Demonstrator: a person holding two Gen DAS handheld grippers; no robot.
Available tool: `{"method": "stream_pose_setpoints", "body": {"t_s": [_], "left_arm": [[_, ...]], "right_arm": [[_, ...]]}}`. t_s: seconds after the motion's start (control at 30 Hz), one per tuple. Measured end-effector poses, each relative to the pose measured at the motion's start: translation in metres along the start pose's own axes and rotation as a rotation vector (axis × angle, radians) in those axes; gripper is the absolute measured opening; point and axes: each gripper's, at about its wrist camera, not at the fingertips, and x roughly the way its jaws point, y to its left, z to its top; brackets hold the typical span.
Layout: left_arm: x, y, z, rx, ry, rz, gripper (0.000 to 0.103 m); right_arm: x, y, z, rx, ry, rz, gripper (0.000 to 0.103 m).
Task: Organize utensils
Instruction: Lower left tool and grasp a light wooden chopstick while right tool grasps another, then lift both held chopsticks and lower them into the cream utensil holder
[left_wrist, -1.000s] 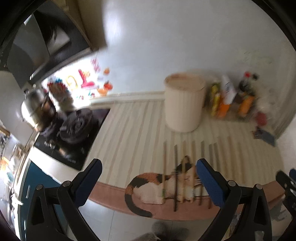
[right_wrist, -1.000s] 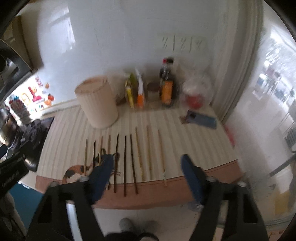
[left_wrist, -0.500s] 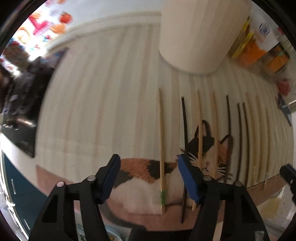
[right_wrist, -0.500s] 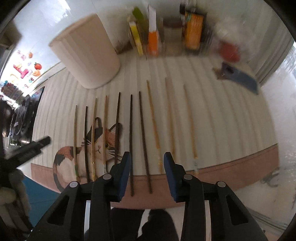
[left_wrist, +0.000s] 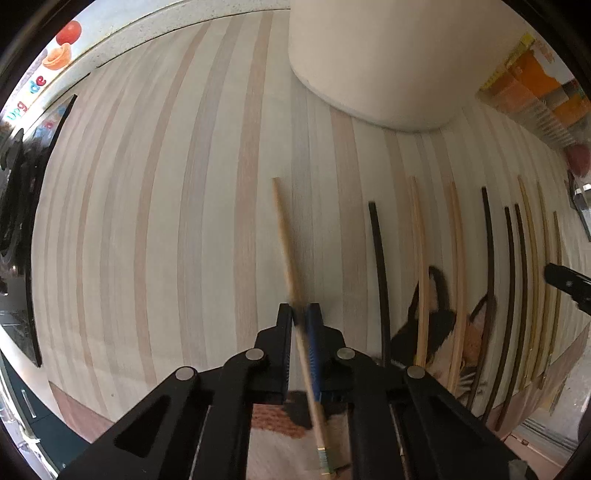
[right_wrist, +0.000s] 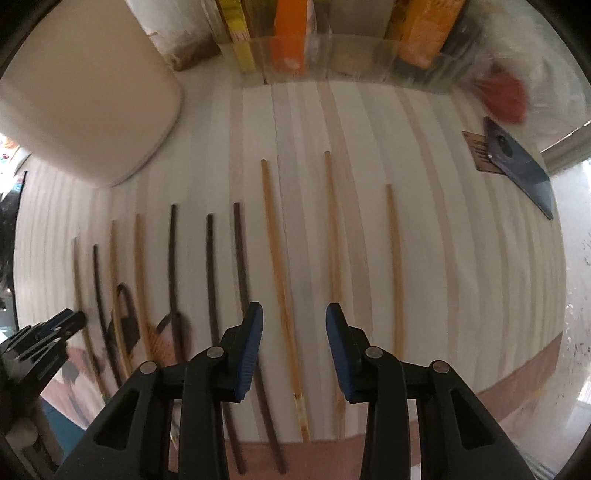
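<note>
Ten chopsticks (right_wrist: 275, 258) (four dark, six pale) line the mat's (right_wrist: 461, 258) front edge; the left gripper (left_wrist: 302, 314) pinches the leftmost chopstick (left_wrist: 286, 236), while the right gripper (right_wrist: 293, 314) hangs spread over another.

A tall cream cylindrical container (right_wrist: 85, 96) stands at the back of the striped mat with a calico cat print (left_wrist: 166, 221) covering the surface. To the container's right sit orange and yellow packets in a clear plastic tray (right_wrist: 332, 40), and farther right lies a dark blue flat object (right_wrist: 517, 162).
</note>
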Motion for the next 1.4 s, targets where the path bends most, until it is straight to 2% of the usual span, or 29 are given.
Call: {"method": "stream_pose_setpoints", "body": {"t_s": [0.13,0.2,0.23,0.37,0.47,0.53,0.7,0.83,1.03,1.2,1.4], "left_arm": [[-0.006,0.003,-0.003,0.001,0.003,0.003,0.005],[-0.008,0.002,-0.009,-0.01,0.008,0.004,0.005],[-0.005,0.002,0.002,-0.015,0.014,0.004,0.005],[-0.005,0.012,0.018,-0.042,0.046,-0.02,0.005],[-0.006,0.023,0.019,-0.054,0.068,-0.046,0.006],[-0.007,0.037,0.022,-0.06,0.079,-0.058,0.007],[-0.004,0.036,0.031,-0.035,0.093,-0.026,0.007],[-0.003,0.025,0.036,-0.053,0.096,-0.002,0.007],[0.003,0.001,0.036,-0.075,0.085,0.005,0.007],[0.0,0.008,0.027,-0.064,0.09,0.009,0.007],[0.005,-0.005,0.037,-0.046,0.105,0.035,0.007]], "right_arm": [[0.02,0.006,0.01,-0.021,0.053,-0.02,0.036],[0.021,0.012,0.009,-0.043,0.056,-0.037,0.03],[0.022,0.015,0.012,-0.053,0.056,-0.043,0.027],[0.024,0.022,0.003,-0.076,0.122,-0.061,0.017],[0.023,0.028,-0.012,-0.118,0.152,-0.083,0.016],[0.024,0.028,-0.017,-0.123,0.152,-0.076,0.016],[0.03,0.016,-0.01,-0.091,0.178,-0.027,0.016],[0.025,0.003,-0.002,-0.09,0.175,-0.029,0.007],[0.025,-0.01,-0.015,-0.123,0.255,-0.02,0.007],[0.032,-0.016,0.006,-0.08,0.238,-0.034,0.013],[0.028,-0.008,0.016,-0.064,0.258,-0.046,0.012]]}}
